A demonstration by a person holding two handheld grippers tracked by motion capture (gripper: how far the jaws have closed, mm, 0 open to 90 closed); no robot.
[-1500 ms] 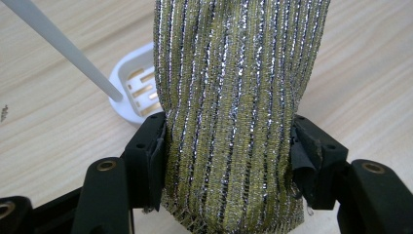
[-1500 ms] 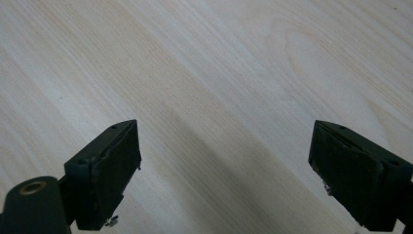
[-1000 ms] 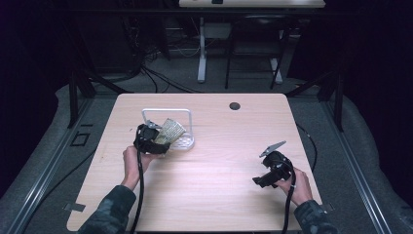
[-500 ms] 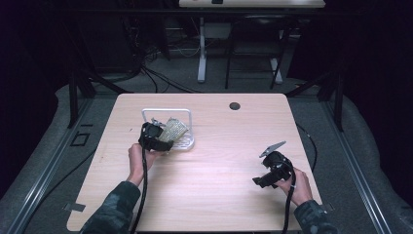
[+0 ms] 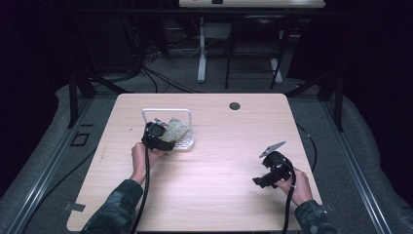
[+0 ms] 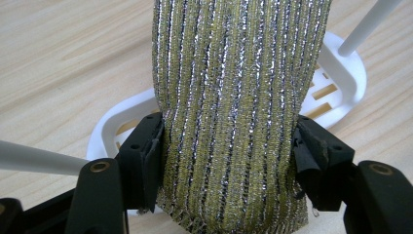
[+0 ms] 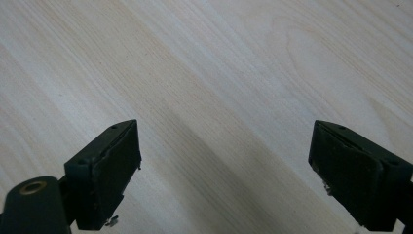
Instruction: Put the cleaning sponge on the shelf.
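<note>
Gold-and-silver scouring pad [image 6: 234, 112] sits over the white soap dish [image 6: 341, 68], the left gripper [image 6: 229, 161] fingers loosening around it; placement looks nearly done. Right gripper [image 7: 224, 165] waits, fingers apart, over the table [image 7: 219, 63].

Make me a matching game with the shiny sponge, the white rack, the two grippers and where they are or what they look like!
Things:
1. scrubbing sponge
2. white rack
3. left gripper
4. right gripper

Descriptions:
A. jaws wide apart above bare wood
B. gold and silver stripes
C. jaws on either side of the sponge, which have just been opening
D. stands on the table, with a handle arching over it

Pairs: 1-B, 2-D, 3-C, 4-A
</note>
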